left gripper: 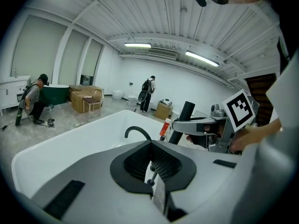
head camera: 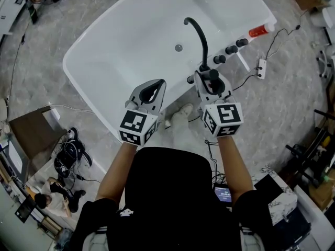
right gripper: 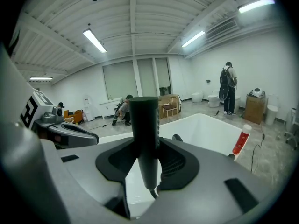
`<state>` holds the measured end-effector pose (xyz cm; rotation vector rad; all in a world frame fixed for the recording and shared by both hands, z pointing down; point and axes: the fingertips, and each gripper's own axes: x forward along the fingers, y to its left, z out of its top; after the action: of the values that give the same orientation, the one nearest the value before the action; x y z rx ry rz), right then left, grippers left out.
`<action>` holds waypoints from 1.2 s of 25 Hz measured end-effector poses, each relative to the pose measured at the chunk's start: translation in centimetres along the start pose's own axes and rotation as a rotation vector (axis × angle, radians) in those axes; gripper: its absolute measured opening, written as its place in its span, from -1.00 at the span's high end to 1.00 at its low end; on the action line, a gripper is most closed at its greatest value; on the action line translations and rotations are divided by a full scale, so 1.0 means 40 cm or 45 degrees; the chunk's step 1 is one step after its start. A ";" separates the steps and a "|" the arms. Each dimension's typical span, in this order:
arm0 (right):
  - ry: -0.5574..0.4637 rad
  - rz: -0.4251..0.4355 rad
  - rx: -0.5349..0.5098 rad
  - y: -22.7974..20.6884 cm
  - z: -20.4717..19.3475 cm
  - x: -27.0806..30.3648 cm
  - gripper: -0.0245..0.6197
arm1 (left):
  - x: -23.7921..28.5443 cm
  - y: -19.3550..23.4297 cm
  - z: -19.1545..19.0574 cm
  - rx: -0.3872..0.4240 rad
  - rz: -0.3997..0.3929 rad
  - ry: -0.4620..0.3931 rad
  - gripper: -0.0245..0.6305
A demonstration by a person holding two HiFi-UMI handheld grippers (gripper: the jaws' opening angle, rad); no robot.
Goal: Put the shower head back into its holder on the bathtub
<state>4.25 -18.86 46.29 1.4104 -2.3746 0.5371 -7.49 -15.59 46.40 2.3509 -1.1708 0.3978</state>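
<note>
The white bathtub [head camera: 120, 46] lies below me, with a black curved faucet [head camera: 199, 33] and black knobs [head camera: 231, 49] on its near right rim. My right gripper [head camera: 210, 78] hangs over that rim, shut on the black shower head [head camera: 213, 77]. The handle stands upright between the pads [right gripper: 144, 134]. A small black fitting [head camera: 190, 79] sits on the rim just left of it. My left gripper [head camera: 157, 85] hovers over the tub's near edge, its jaws meeting at the tips with nothing between them [left gripper: 150, 143]. From there the shower head [left gripper: 185, 115] shows to the right.
A red and white bottle [head camera: 259, 31] stands at the tub's far right corner. Cables and a power strip [head camera: 261, 67] lie on the floor to the right. A person's shoe [head camera: 180, 113] is by the tub. People and cardboard boxes [left gripper: 84, 97] are in the background.
</note>
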 end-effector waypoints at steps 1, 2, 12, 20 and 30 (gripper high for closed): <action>0.005 0.000 0.004 -0.004 -0.006 0.005 0.47 | 0.007 0.002 -0.004 -0.002 -0.002 0.005 0.88; 0.010 -0.001 0.007 -0.008 -0.013 0.011 0.47 | 0.015 0.005 -0.009 -0.004 -0.004 0.011 0.88; 0.061 -0.030 0.043 -0.050 -0.086 0.045 0.47 | 0.067 0.029 -0.069 0.040 0.024 0.081 0.88; 0.112 -0.070 0.082 -0.087 -0.172 0.048 0.47 | 0.115 0.027 -0.134 0.028 -0.007 0.133 0.88; 0.158 -0.092 0.115 -0.121 -0.281 0.077 0.47 | 0.176 0.036 -0.221 0.023 -0.039 0.176 0.88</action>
<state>8.11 -17.99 58.28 1.4509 -2.2185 0.6993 -4.87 -16.26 57.45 2.3132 -1.0699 0.5523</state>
